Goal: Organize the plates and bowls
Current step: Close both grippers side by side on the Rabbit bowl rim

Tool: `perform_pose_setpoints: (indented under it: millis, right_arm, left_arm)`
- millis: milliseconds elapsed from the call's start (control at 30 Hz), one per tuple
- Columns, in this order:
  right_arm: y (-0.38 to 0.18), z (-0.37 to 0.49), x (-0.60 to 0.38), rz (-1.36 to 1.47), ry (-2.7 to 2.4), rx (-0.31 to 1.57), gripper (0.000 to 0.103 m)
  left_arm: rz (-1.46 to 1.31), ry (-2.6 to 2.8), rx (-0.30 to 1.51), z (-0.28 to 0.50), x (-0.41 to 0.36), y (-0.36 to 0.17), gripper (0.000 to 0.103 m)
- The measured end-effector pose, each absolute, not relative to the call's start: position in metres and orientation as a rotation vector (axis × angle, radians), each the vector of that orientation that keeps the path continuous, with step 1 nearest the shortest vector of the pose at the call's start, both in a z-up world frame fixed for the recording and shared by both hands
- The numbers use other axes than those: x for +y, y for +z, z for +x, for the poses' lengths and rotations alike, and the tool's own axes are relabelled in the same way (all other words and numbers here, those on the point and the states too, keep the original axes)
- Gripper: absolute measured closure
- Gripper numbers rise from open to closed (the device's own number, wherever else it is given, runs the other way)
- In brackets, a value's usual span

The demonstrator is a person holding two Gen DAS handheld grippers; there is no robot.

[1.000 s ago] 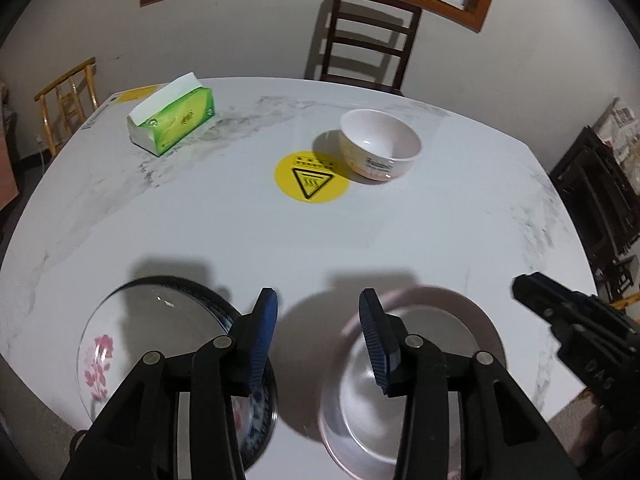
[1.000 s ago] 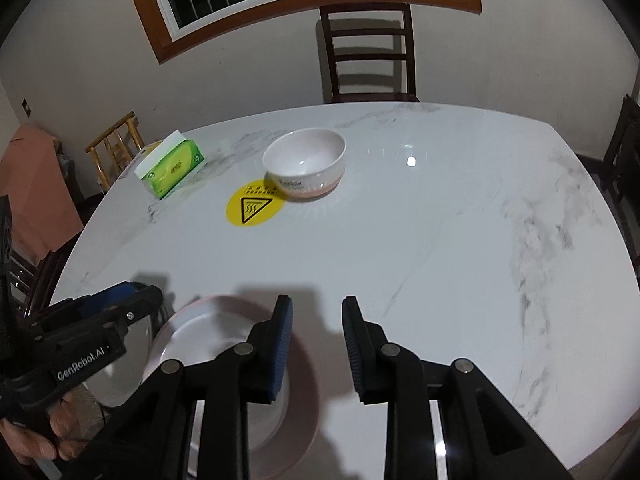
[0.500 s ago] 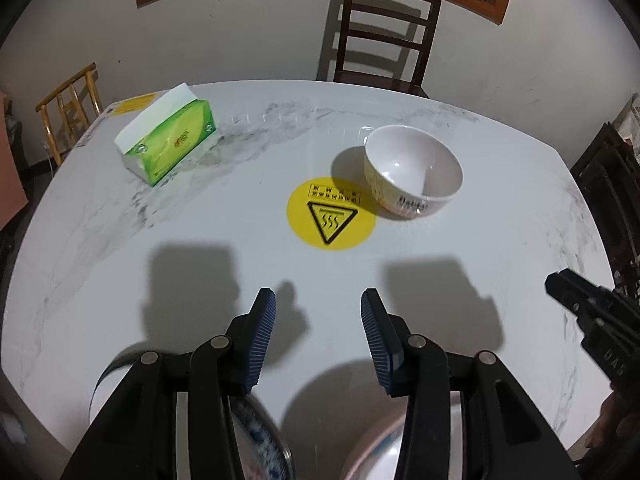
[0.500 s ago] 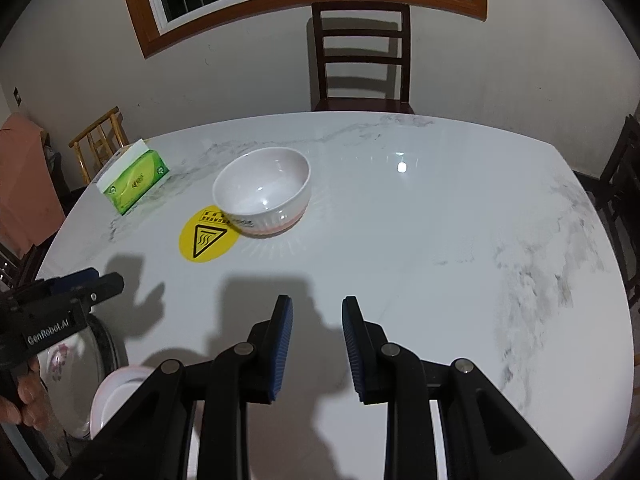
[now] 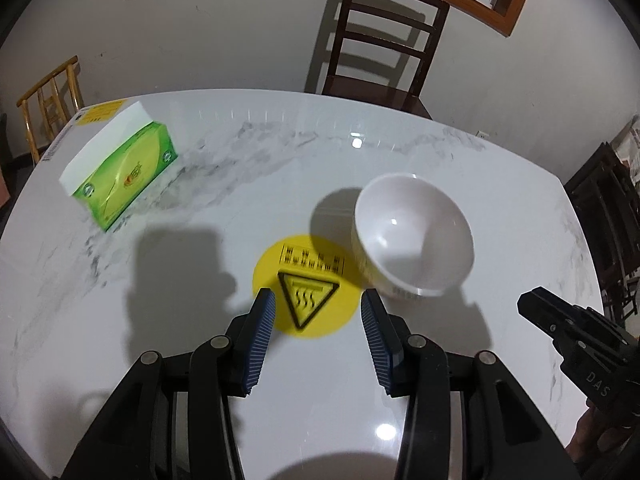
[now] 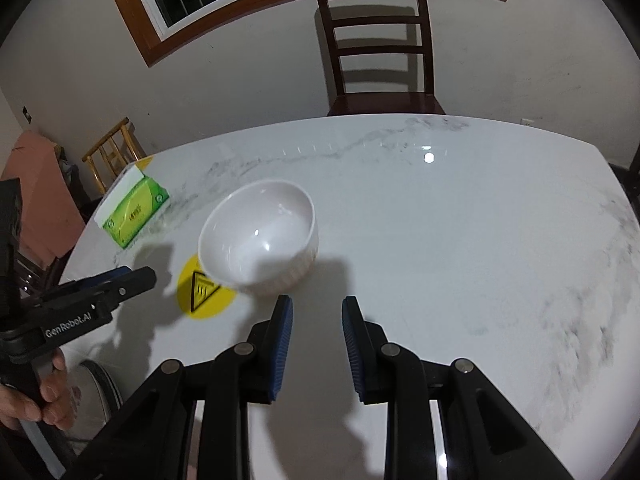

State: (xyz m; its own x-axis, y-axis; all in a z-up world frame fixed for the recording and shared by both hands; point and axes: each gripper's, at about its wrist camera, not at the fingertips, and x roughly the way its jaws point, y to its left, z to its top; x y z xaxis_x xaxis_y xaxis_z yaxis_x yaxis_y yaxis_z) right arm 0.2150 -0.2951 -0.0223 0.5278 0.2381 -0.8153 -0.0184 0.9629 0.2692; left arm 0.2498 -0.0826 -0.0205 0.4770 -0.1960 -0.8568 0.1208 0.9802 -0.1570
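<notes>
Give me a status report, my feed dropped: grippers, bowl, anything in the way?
Left gripper open, empty, over yellow sticker. Right gripper open, empty, near the white bowl. Bowl upright on table, untouched. Tissue box off left, clear of path.

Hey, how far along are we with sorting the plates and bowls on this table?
Early. Nothing looks sorted yet: the white bowl sits alone beside the yellow warning sticker, and only a plate's rim shows at the near table edge. In hand: nothing; the left tool and right tool are both open and empty, near the bowl. Left: grasping the bowl and grouping it with the plates.
</notes>
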Motion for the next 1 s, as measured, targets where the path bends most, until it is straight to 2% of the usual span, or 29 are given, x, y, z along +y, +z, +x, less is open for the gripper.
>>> perform_pose_setpoints:
  millis: [667, 867, 967, 1000]
  right_arm:
    - [-0.067, 0.299, -0.278, 0.277, 0.158, 1.169, 0.077]
    - [-0.077, 0.303, -0.274, 0.287, 0.154, 1.192, 0.077]
    - [-0.078, 0.301, -0.272, 0.294, 0.162, 1.194, 0.083]
    - [-0.078, 0.301, -0.272, 0.292, 0.163, 1.194, 0.083]
  left_arm:
    - [-0.179, -0.227, 1.212, 0.32, -0.106, -0.063, 0.065]
    - [-0.191, -0.234, 1.224, 0.322, -0.107, -0.071, 0.074]
    - [-0.218, -0.263, 1.217, 0.321, -0.107, -0.071, 0.083]
    - [-0.223, -0.28, 1.213, 0.321, -0.108, -0.071, 0.089]
